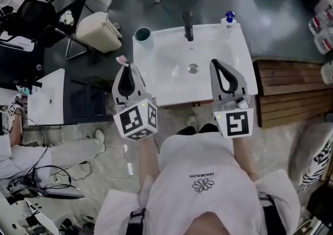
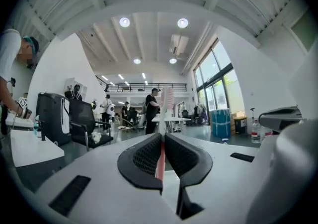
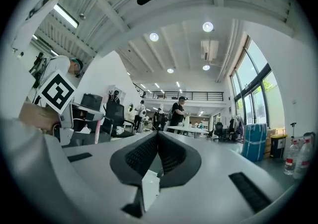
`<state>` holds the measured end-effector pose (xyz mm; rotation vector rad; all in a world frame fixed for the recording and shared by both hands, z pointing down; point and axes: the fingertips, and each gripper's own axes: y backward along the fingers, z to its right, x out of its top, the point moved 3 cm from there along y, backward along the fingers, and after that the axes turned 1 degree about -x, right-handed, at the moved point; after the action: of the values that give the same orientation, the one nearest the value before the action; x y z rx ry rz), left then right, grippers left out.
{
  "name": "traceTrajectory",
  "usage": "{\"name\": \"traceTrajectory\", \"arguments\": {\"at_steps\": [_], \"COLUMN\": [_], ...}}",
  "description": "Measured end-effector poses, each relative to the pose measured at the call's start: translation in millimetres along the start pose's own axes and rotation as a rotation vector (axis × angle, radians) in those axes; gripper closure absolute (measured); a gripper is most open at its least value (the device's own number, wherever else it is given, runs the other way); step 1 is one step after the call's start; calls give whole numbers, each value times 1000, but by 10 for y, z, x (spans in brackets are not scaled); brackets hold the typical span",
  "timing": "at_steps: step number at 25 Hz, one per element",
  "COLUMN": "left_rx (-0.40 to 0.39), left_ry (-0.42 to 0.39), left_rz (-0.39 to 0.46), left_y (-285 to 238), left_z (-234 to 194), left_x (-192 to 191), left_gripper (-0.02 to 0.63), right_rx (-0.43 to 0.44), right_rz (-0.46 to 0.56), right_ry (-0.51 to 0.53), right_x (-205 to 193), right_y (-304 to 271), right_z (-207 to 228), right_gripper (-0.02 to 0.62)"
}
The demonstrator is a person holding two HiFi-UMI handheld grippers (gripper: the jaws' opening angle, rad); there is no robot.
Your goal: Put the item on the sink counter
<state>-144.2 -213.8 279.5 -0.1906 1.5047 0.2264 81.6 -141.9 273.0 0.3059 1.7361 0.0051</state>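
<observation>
A pink toothbrush (image 2: 166, 100) stands clamped between the jaws of my left gripper (image 2: 164, 136), bristle head sticking out past the tips. In the head view that left gripper (image 1: 126, 67) hovers at the left front corner of the white sink counter (image 1: 156, 96), with the toothbrush (image 1: 121, 60) tip just showing. My right gripper (image 1: 214, 63) hangs over the sink's right side, and its jaws meet with nothing between them. In the right gripper view, the right gripper (image 3: 158, 133) points level into the hall.
On the sink's back edge stand a teal cup (image 1: 142, 34), a black faucet (image 1: 188, 25) and a blue-capped soap bottle (image 1: 228, 20). A beige bin (image 1: 99, 32) sits left of the sink, a wooden bench (image 1: 291, 90) right of it. A second small sink (image 1: 47, 98) lies far left.
</observation>
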Motion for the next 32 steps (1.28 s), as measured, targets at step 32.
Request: {"name": "traceTrajectory", "arguments": {"at_steps": [32], "left_rx": [81], "left_ry": [-4], "left_rz": [-303], "left_y": [-602], "left_z": [-288], "left_x": [-547], "left_gripper": [572], "right_rx": [205], "right_rz": [-112], "right_ry": [-80], "right_x": [-431], "right_y": [-957], "right_z": [-18], "right_gripper": [584]}}
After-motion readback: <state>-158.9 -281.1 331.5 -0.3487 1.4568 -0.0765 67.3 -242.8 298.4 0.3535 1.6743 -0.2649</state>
